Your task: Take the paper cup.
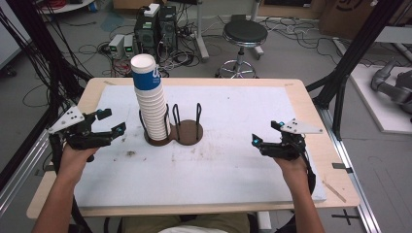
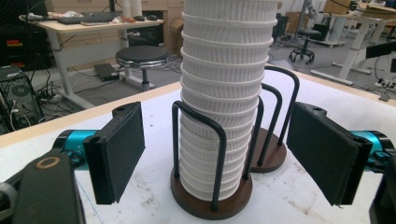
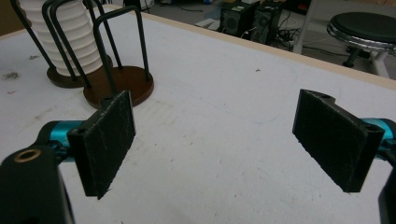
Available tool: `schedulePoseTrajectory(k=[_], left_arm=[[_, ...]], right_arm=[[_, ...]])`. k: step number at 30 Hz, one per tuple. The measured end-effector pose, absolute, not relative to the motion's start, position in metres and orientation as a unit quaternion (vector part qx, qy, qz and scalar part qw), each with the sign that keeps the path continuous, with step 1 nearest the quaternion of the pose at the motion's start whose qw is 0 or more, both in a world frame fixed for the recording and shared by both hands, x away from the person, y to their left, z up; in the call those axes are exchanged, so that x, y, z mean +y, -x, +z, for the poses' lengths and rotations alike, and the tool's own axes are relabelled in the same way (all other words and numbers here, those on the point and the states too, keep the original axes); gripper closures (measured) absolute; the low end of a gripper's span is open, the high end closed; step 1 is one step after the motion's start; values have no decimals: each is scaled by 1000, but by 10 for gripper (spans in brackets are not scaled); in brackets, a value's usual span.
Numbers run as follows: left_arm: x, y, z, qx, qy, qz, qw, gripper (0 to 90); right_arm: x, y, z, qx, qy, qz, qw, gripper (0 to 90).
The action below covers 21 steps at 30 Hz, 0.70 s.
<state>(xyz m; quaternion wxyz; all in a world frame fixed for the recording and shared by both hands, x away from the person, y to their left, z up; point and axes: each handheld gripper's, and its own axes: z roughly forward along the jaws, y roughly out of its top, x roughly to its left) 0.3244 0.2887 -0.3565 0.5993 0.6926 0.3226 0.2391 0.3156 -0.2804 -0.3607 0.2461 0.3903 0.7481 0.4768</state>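
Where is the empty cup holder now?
In the high view, the empty holder stands near the table's middle, touching the right side of the holder with the cup stack, between both grippers.

The high view looks forward and down from the person's side, taking in the whole table with the cup stack left of centre. The left gripper view faces that stack from close, low over the table. The right gripper view looks across bare table from farther off, the stack at its upper left.
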Motion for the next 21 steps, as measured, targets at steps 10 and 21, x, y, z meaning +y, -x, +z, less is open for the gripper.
schedulePoseTrajectory(k=[10, 21], left_arm=[[288, -321, -354, 322, -691, 239, 601, 192], [291, -323, -358, 326, -691, 233, 601, 192]], right_arm=[[-235, -325, -350, 758, -351, 509, 207, 133], [-159, -356, -329, 779, -282, 533, 170, 134]])
